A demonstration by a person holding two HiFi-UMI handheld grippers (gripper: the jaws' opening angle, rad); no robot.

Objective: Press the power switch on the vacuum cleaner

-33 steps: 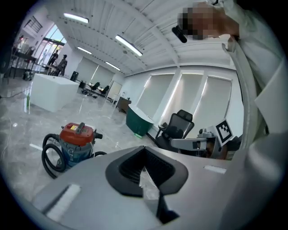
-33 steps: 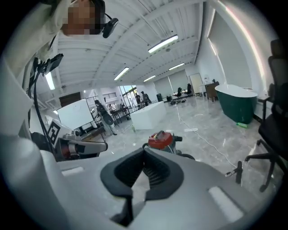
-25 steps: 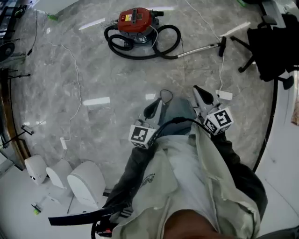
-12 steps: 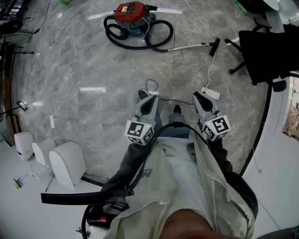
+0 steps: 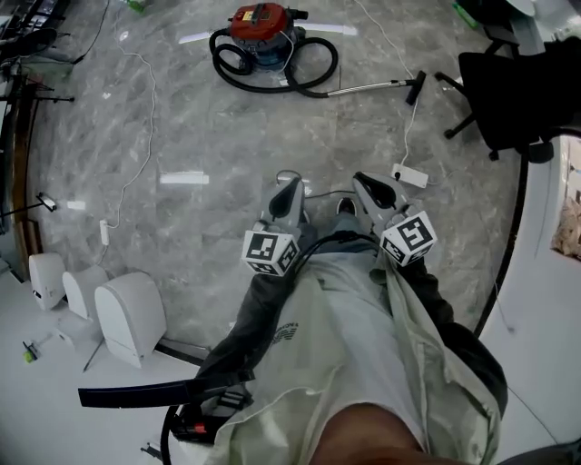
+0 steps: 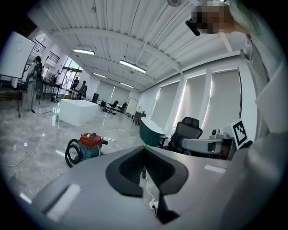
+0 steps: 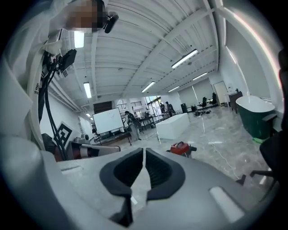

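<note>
The vacuum cleaner [image 5: 257,23] has a red top and stands far off on the grey marble floor, with its black hose [image 5: 313,68] coiled round it. Its metal wand [image 5: 363,88] lies to the right. It shows small in the left gripper view as the vacuum cleaner [image 6: 90,143] and in the right gripper view as the vacuum cleaner [image 7: 181,148]. My left gripper [image 5: 290,184] and right gripper [image 5: 363,183] are held side by side in front of the person's body, well short of the vacuum. Both are shut on nothing; the left gripper [image 6: 145,150] and right gripper [image 7: 144,152] jaws meet at the tips.
A white power strip [image 5: 410,174] with its cord lies on the floor just right of the grippers. A black office chair [image 5: 508,86] stands at the right. White rounded units [image 5: 127,318] sit at the lower left. A thin white cable [image 5: 145,118] runs down the left floor.
The person has stepped over the floor, and the vacuum now sits higher in the head view. The white units have slid left. Both grippers stay shut in front of the body.
</note>
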